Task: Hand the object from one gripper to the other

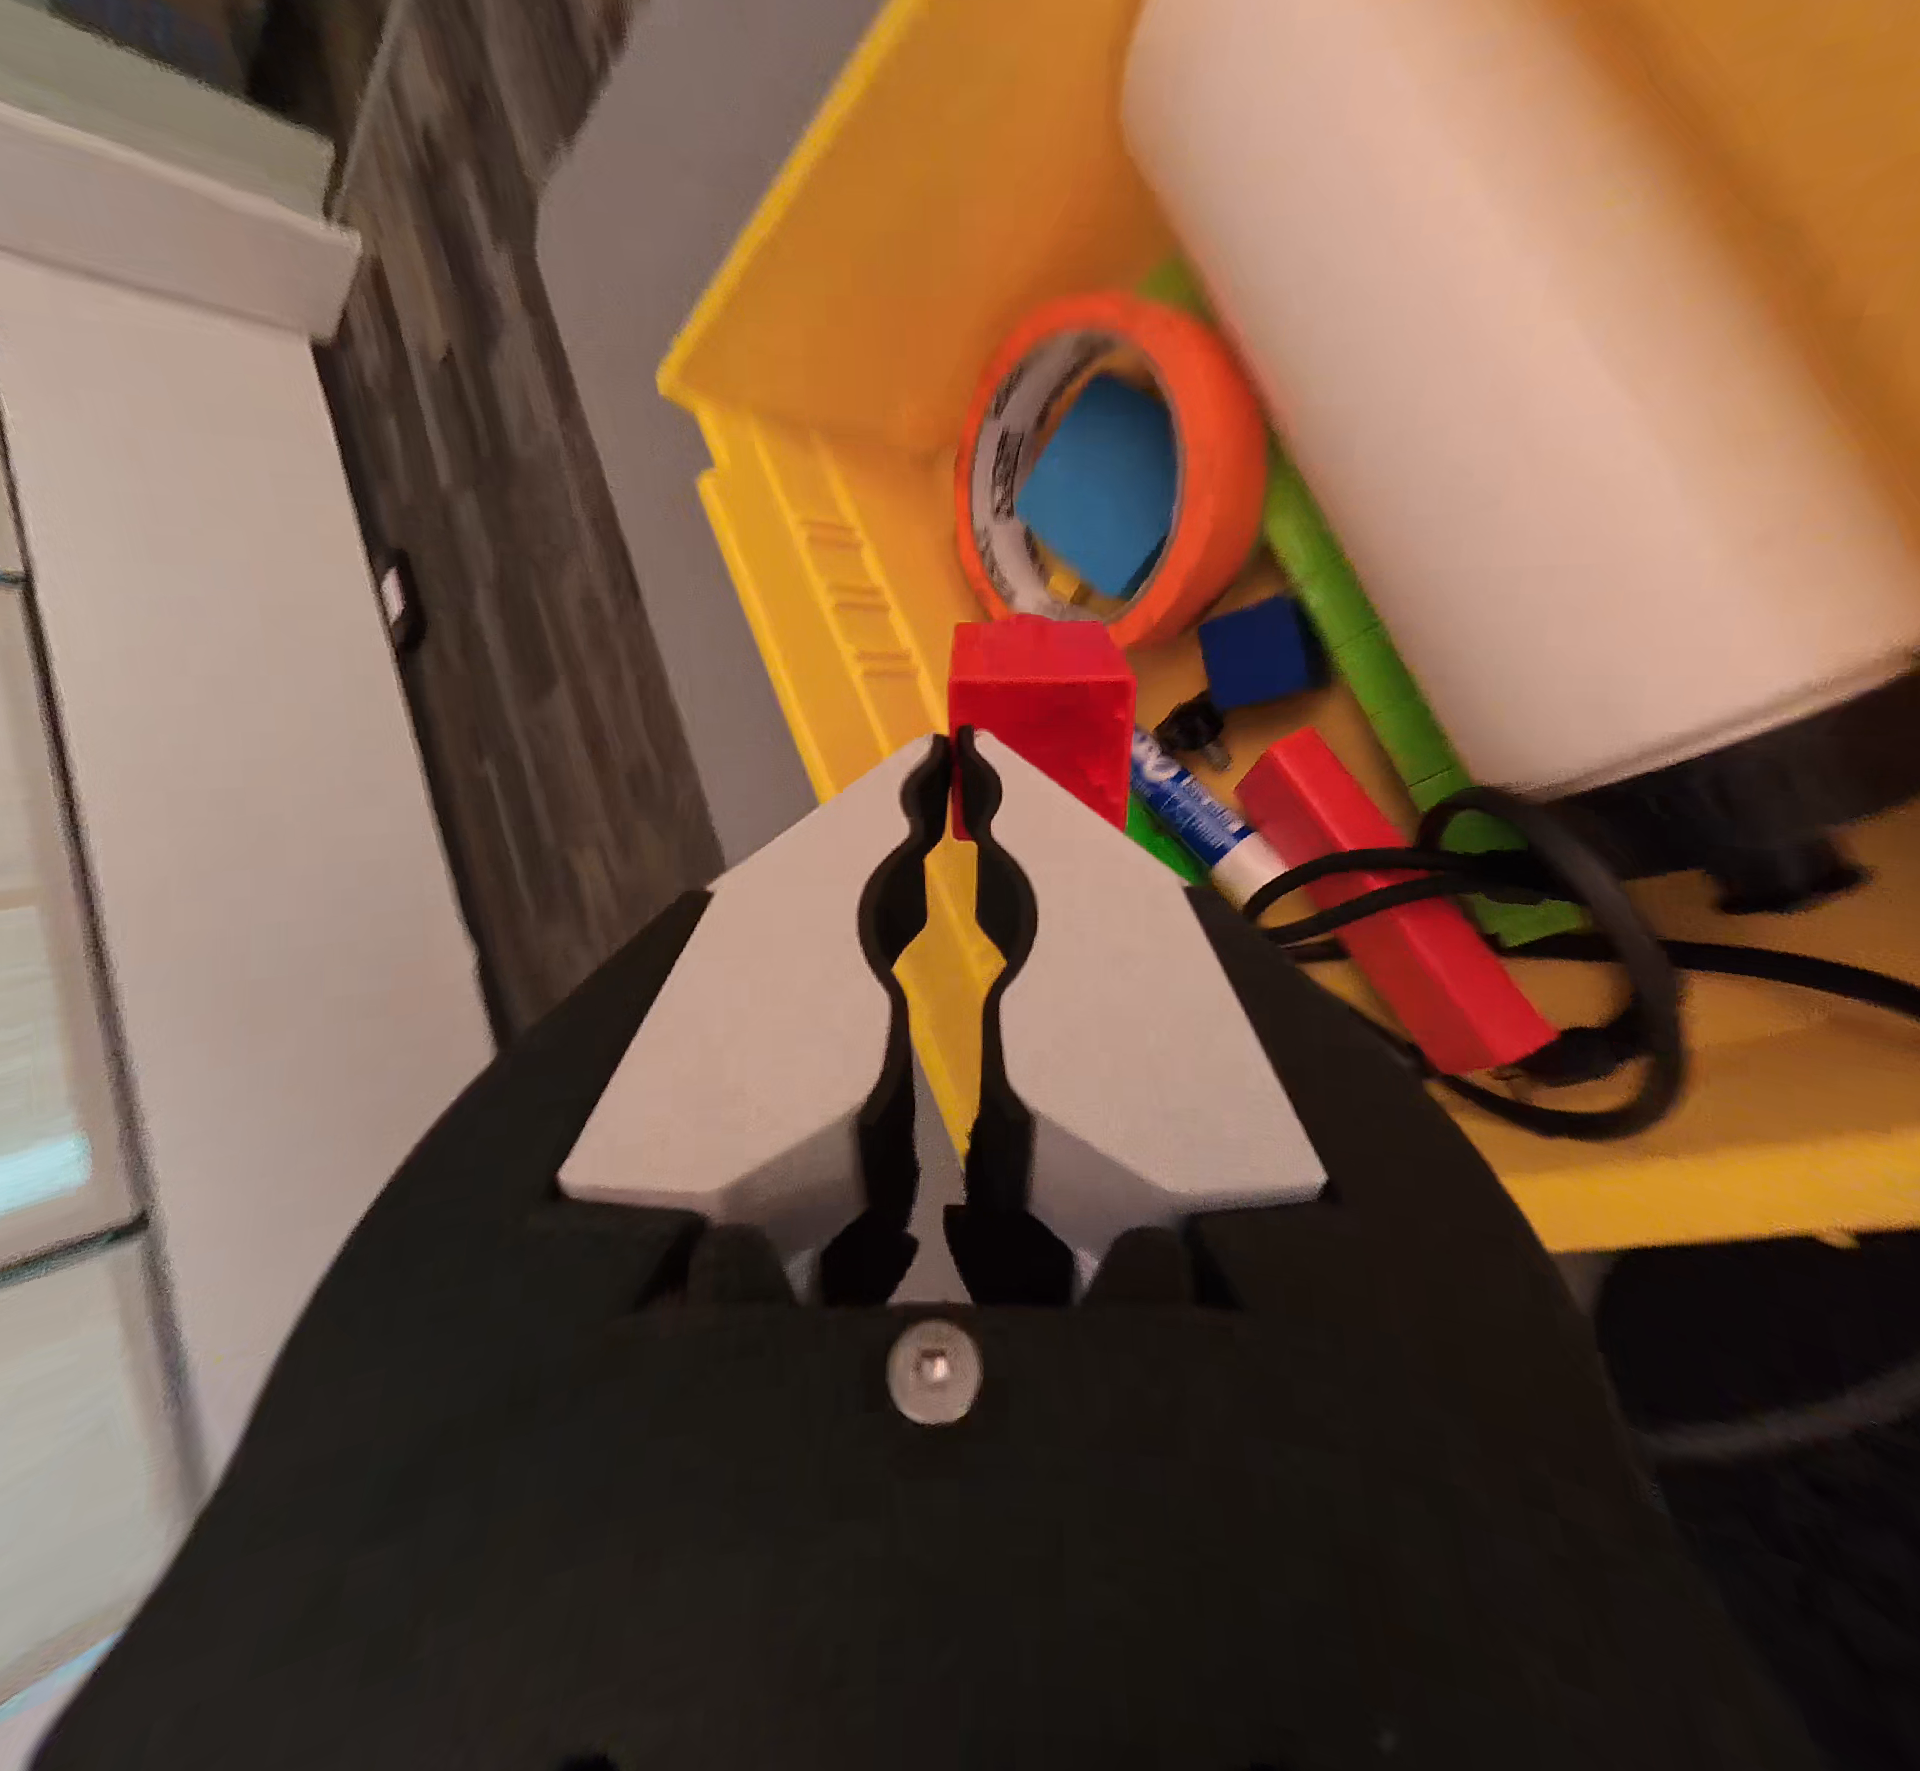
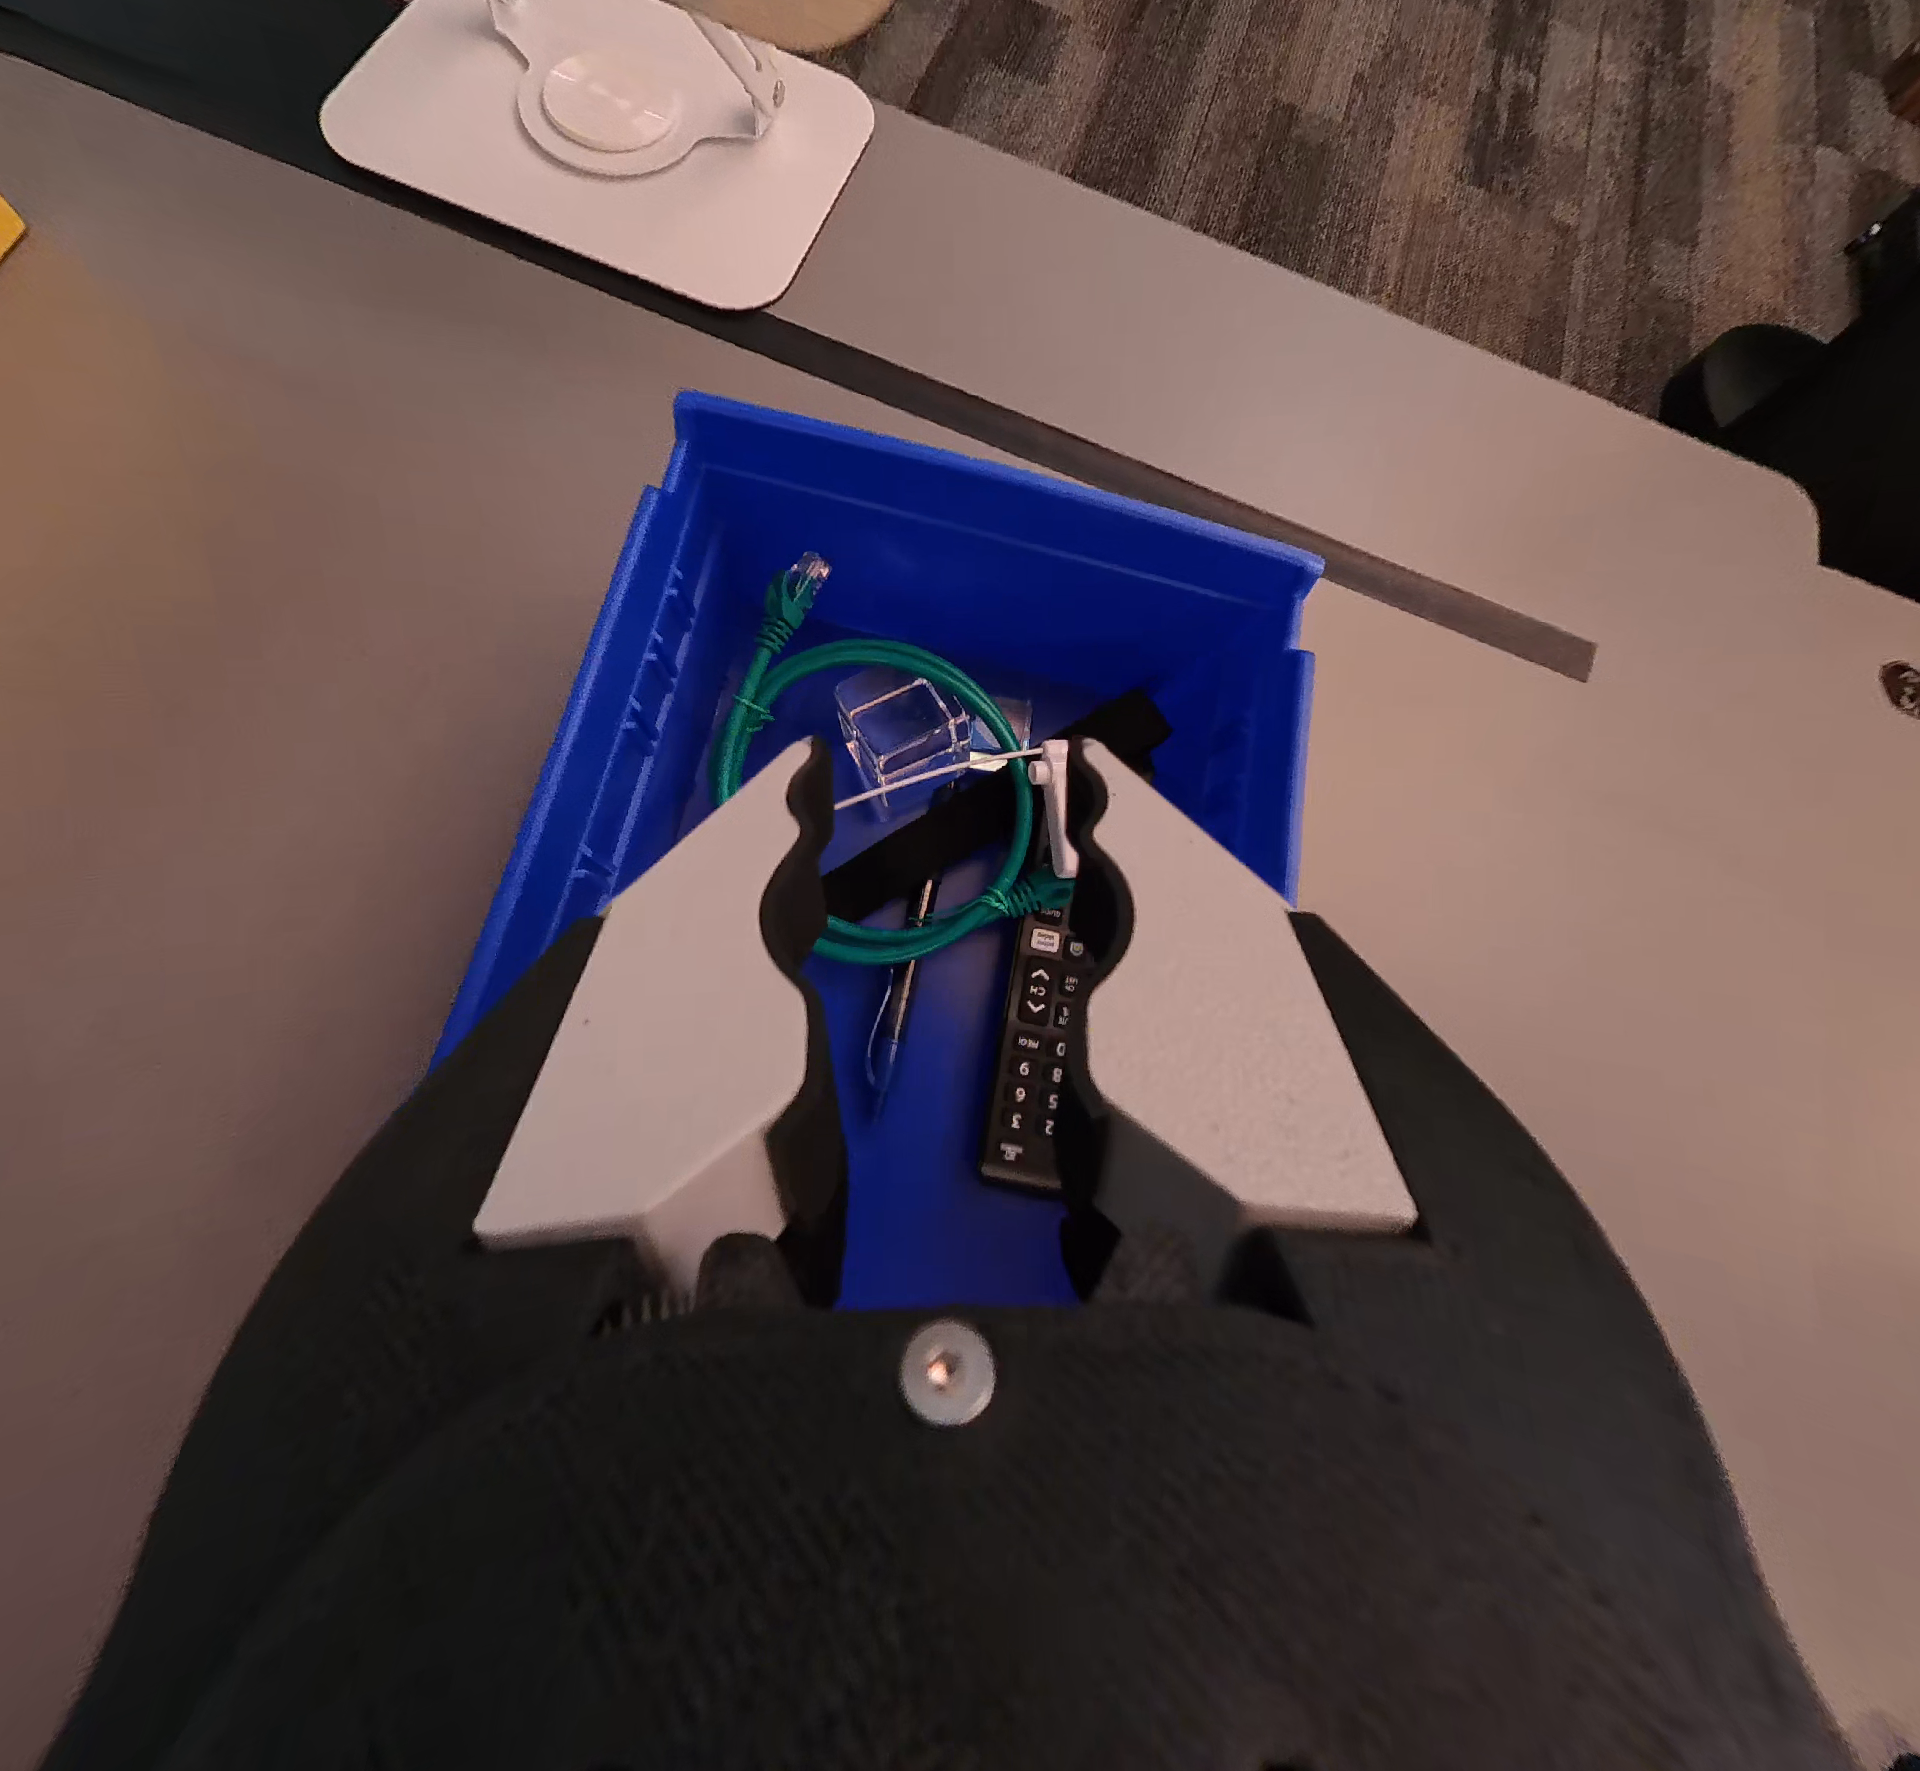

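Observation:
In the left wrist view my left gripper (image 1: 954,755) is shut on the left edge of a red block (image 1: 1044,713) and holds it over the near end of a yellow bin (image 1: 831,267). In the right wrist view my right gripper (image 2: 945,755) is open and empty above a blue bin (image 2: 987,516). A white zip tie (image 2: 1055,807) shows right by its right fingertip; I cannot tell whether they touch. Neither view shows the other gripper.
The yellow bin holds an orange tape roll (image 1: 1112,474), a large white roll (image 1: 1507,319), a long red block (image 1: 1392,911), a small blue cube (image 1: 1257,651), a marker (image 1: 1195,807) and a black cable (image 1: 1558,973). The blue bin holds a green cable (image 2: 883,682), a clear box (image 2: 904,734), a remote (image 2: 1039,1046) and a pen (image 2: 899,1004). A white stand (image 2: 603,142) sits on the grey table. The left gripper's tips are roughly 55 centimeters from the right gripper's.

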The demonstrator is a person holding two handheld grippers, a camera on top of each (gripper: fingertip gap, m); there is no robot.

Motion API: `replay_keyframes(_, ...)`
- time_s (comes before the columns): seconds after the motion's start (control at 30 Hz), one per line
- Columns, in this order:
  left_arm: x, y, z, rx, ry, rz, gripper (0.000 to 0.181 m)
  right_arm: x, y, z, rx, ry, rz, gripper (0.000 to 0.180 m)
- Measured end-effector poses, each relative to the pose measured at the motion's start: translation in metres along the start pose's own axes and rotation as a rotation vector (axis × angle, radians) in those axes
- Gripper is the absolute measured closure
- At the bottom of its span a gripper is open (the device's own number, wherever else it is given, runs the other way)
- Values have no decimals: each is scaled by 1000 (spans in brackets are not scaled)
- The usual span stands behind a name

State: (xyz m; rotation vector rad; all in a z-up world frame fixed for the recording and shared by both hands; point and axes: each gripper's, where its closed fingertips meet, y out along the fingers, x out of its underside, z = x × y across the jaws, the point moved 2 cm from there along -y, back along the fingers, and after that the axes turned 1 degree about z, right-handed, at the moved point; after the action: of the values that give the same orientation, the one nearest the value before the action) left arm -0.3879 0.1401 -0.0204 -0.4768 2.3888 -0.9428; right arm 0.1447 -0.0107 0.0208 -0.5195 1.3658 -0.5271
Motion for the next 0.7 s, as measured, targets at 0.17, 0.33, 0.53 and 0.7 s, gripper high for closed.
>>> replay_keyframes(0.17,-58,-75,19,205,-99,441,181,-31,-16,-18,29,-102,133,137)
replay_keyframes(0.33,-103,-185,58,725,-170,978,181,-90,-57,-90,-9,-526,565,135)
replay_keyframes(0.53,-108,-232,71,1071,-200,1155,181,-102,-106,-215,-109,-973,942,145)
replay_keyframes(0.7,-111,-234,76,1091,-210,1146,181,-98,-97,-269,-58,-1130,940,138)
